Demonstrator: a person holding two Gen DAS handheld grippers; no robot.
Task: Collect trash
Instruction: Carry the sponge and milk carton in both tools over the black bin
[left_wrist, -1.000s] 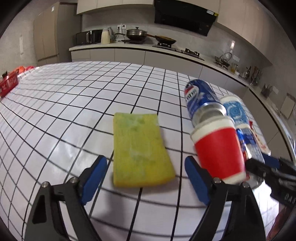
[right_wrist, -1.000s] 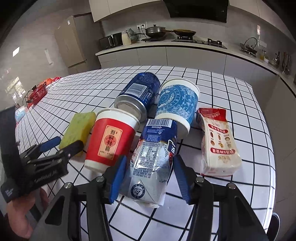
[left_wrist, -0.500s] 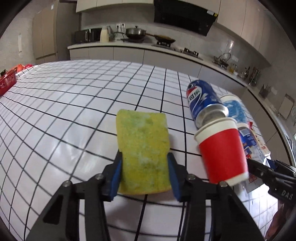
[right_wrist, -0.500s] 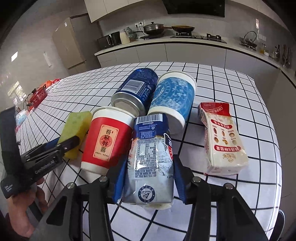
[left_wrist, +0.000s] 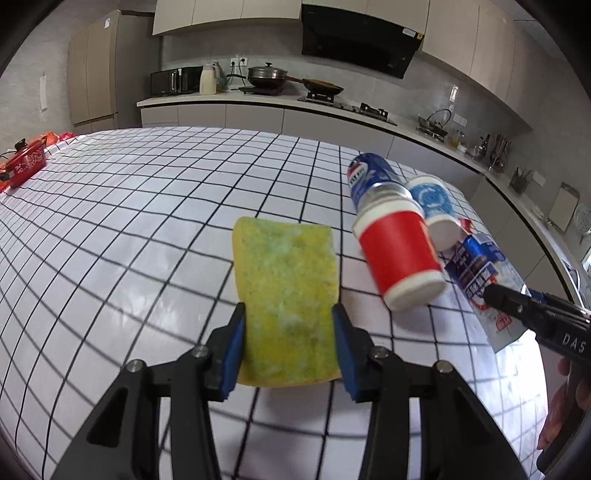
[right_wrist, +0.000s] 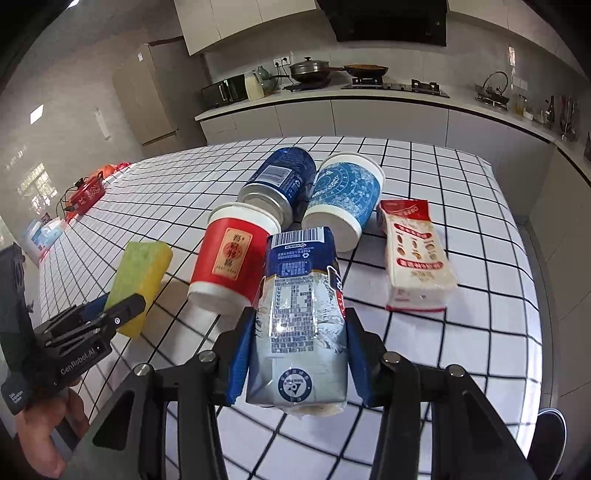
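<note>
Gripping from both sides at once, the left gripper clamps the sponge by its long edges while the right gripper pinches the carton, likely to lift both together. Each item sits squarely between its blue pads, near end deep in the jaws, above the table. The red cup lies between them, untouched.

The sponge was yellow-green, one cup red, the other cup blue-patterned, the tablecloth white with black grid.
</note>
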